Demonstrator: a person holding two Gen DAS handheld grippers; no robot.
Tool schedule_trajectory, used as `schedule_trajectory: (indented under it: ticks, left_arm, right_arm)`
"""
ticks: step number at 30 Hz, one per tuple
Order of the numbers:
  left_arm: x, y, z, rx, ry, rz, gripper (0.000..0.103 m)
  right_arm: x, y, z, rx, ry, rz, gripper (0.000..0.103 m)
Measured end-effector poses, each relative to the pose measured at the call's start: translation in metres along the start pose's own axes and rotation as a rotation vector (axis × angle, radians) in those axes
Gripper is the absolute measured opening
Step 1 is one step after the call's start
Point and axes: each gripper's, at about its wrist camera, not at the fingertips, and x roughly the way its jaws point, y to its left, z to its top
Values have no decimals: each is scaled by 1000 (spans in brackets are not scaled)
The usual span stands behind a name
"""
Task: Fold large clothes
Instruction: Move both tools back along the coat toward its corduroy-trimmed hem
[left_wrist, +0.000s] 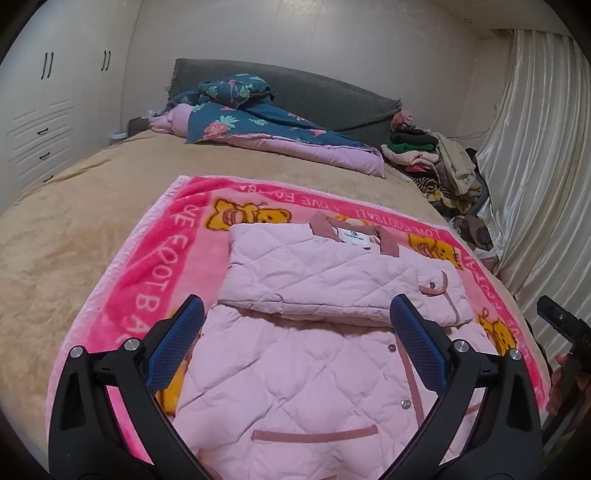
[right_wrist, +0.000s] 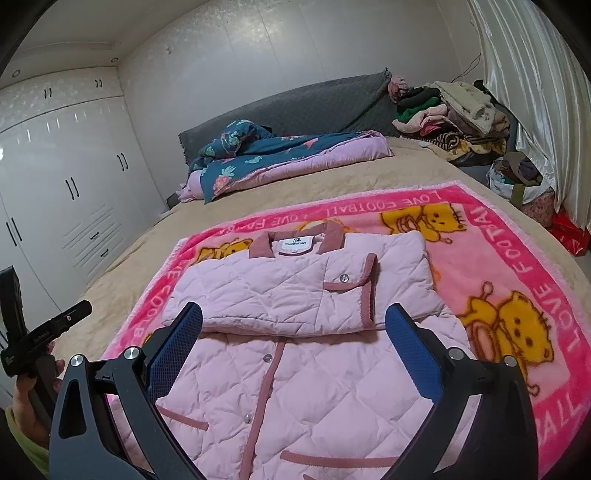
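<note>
On the pink cartoon blanket (right_wrist: 517, 266), near its middle, the quilted pink jacket (left_wrist: 295, 369) is lying front up, with both sleeves already brought across the chest below the collar (right_wrist: 295, 240), one sleeve cuff (right_wrist: 365, 291) resting on top. Nothing is being gripped: the left gripper (left_wrist: 297, 336) is being held above the jacket's lower half with its jaws spread wide and empty, and the right gripper (right_wrist: 293, 332) is being held likewise, jaws wide and clear of the cloth. The next step is judged to be the bottom-to-collar fold (the hem itself is hidden under the grippers' frames). For that to go well, the hem corners should be pinched through all layers at equal spacing either side of the button placket (right_wrist: 269, 369), then lifted together and laid level with the collar, so the crossed sleeves are not being dragged askew. Puffy quilting is likely to spring back, so pressing down afterwards is advisable. Beyond the blanket, a floral duvet (left_wrist: 266, 122) is lying against the grey headboard (left_wrist: 332, 92), and a clothes heap (right_wrist: 450, 110) is sitting beside it.
</note>
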Motion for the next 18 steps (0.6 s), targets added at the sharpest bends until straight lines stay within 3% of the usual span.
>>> schedule_trajectory:
  ticks: [18]
  left_arm:
    - [-26, -9, -25, 55, 23, 33, 95]
  right_arm:
    - [-40, -15, -23, -45, 8, -42, 99]
